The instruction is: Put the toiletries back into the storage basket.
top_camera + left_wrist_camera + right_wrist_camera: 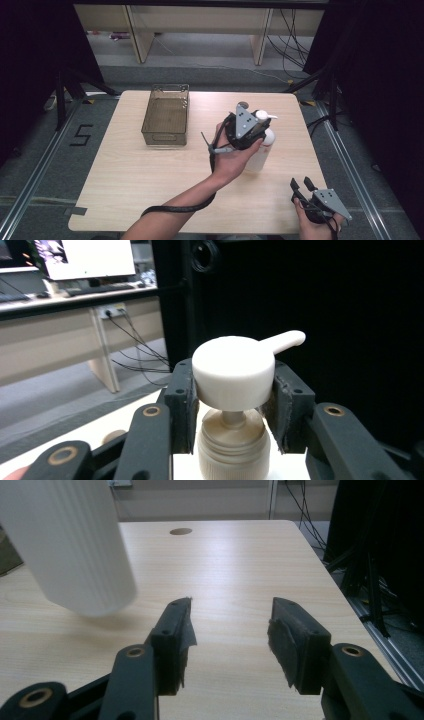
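A white pump bottle [260, 156] is over the right half of the wooden table [150, 175]. My left gripper [259, 123] is shut on its pump head [233, 370], one black pad on each side, with the spout [285, 340] pointing away to the right. Below the head I see the beige collar [232, 445]. In the right gripper view the bottle body [70, 545] leans, its base just above the tabletop. My right gripper [301, 183] rests near the table's front right corner, open, with nothing between its jaws [230, 630].
A metal mesh basket [165, 137] stands at the back left of the table with nothing in it. A small round hole [180, 531] sits near the table's far edge. Dark curtains and frame legs flank the table; cables lie on the floor to the right.
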